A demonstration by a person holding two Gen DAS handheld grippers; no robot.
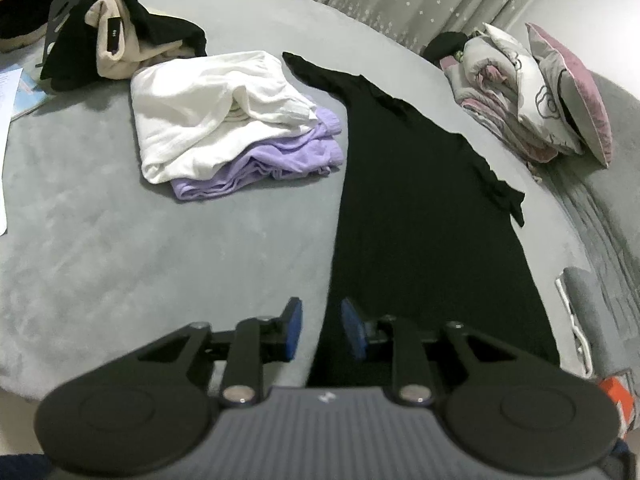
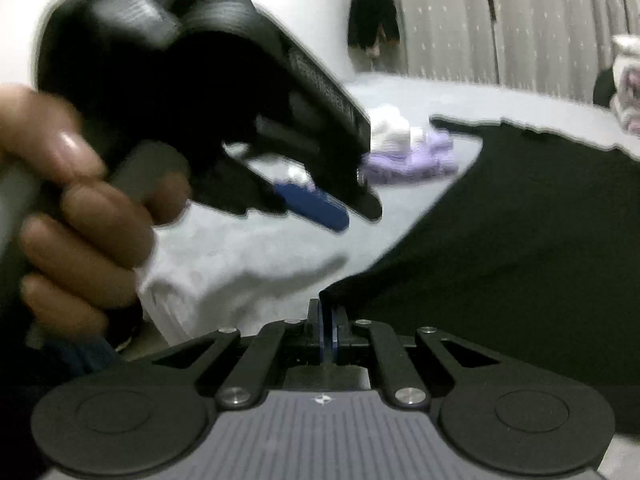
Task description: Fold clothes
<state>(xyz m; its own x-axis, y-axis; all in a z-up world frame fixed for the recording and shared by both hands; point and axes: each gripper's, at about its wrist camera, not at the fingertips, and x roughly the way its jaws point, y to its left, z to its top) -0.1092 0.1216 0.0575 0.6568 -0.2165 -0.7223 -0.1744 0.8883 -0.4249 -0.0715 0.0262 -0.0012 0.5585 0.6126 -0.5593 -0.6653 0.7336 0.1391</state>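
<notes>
A long black garment (image 1: 424,208) lies spread flat on the grey bed (image 1: 160,248); it also shows in the right wrist view (image 2: 520,240). My left gripper (image 1: 320,330) is open, its blue pads either side of the garment's near left edge, just above it. My right gripper (image 2: 328,330) is shut on the near corner of the black garment. The left gripper (image 2: 316,206), held in a hand, appears blurred at the left of the right wrist view.
A folded stack, white top (image 1: 208,116) over purple garment (image 1: 276,160), sits left of the black garment. Unfolded black and beige clothes (image 1: 112,40) lie far left by papers (image 1: 16,92). Pillows and bedding (image 1: 540,96) sit at the right edge. Curtains hang behind.
</notes>
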